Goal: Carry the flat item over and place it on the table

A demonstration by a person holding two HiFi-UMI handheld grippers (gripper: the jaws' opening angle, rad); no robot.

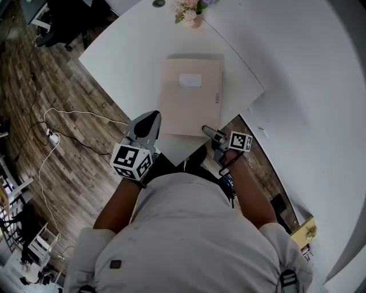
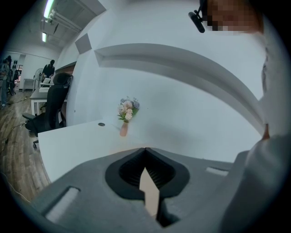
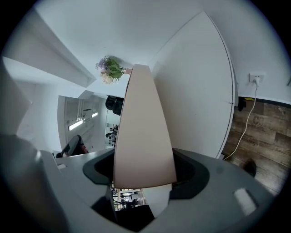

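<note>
A flat pinkish-beige folder with a white label lies on the white table, its near edge at the table's front corner. My left gripper is at the folder's near left corner. In the left gripper view its jaws are shut on a thin sliver of the folder. My right gripper is at the near right corner. In the right gripper view the folder runs between the wide jaws, and a gap shows beside it, so the pads do not press on it.
A small vase of flowers stands at the table's far edge, beyond the folder. A white curved wall runs along the right. Wooden floor with a white cable lies to the left, and an office chair stands at the far left.
</note>
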